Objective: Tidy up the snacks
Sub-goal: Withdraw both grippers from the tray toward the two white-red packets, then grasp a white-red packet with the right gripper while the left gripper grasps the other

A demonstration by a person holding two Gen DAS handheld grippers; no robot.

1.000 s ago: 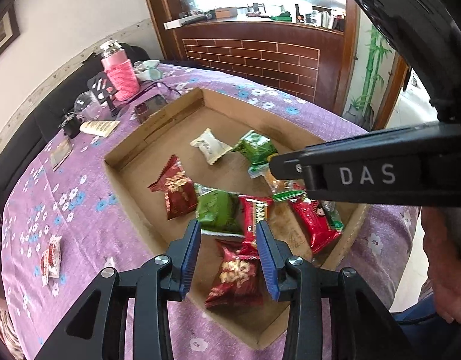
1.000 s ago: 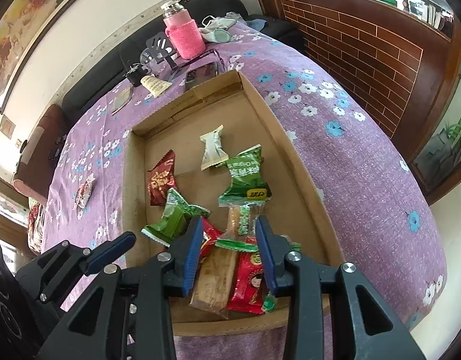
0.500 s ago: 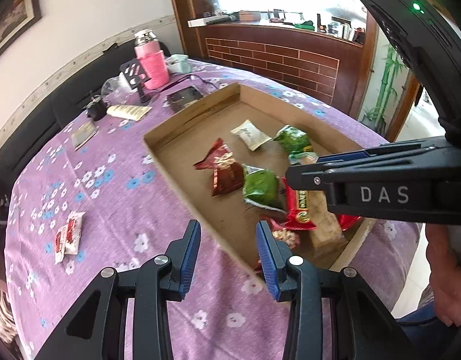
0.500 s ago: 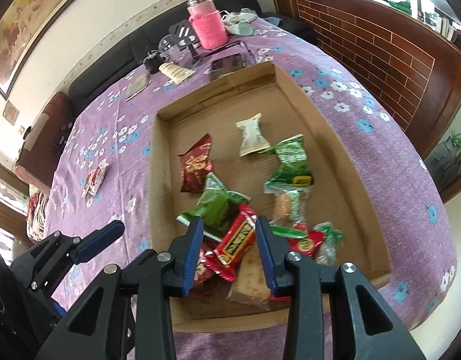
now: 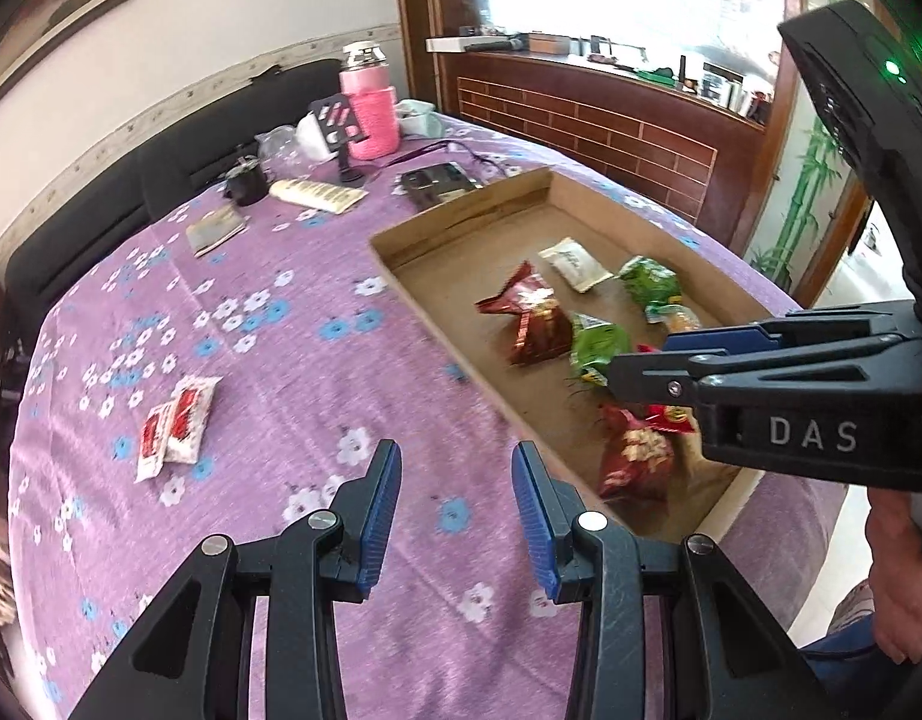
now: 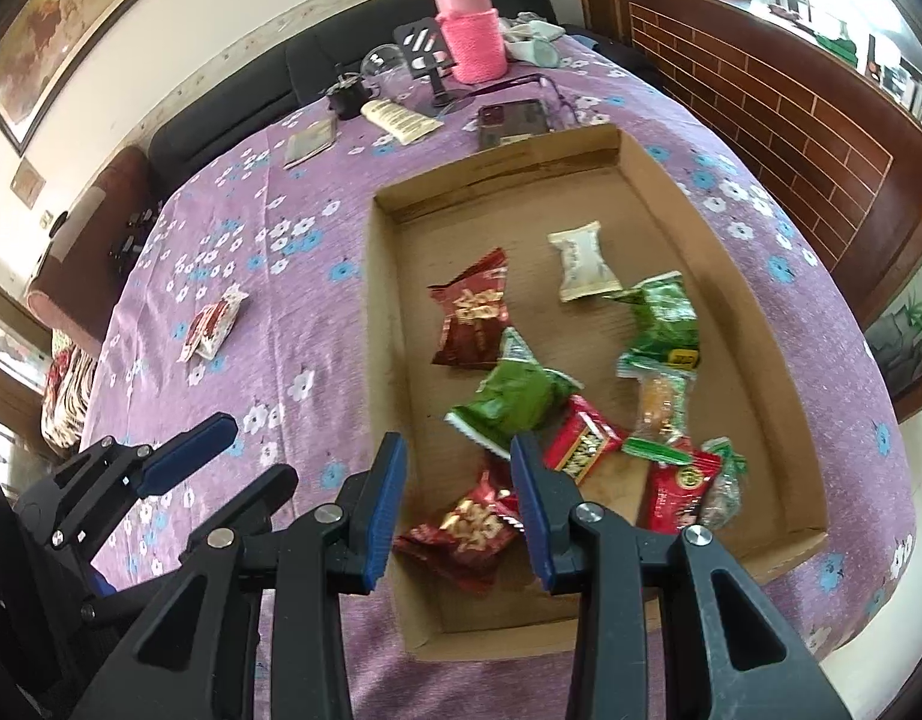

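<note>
Left wrist view shows the red-and-white packets point(image 5: 176, 426) lying loose on the purple desk point(image 5: 293, 360), up and left of the left gripper point(image 5: 455, 501), the nearer one, fingers apart and empty like the right gripper's point(image 6: 458, 501) over the cardboard tray point(image 6: 380, 324).

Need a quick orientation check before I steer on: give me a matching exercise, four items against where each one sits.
Items:
1. white snack
2. red-and-white packets
3. pink-sleeved flask
4. dark red bag

Places:
A. tablecloth, left of the cardboard tray
B. tray, toward its far end
C. table's far edge
D. tray, touching a green bag

Pairs: 1-B, 2-A, 3-C, 4-D
</note>
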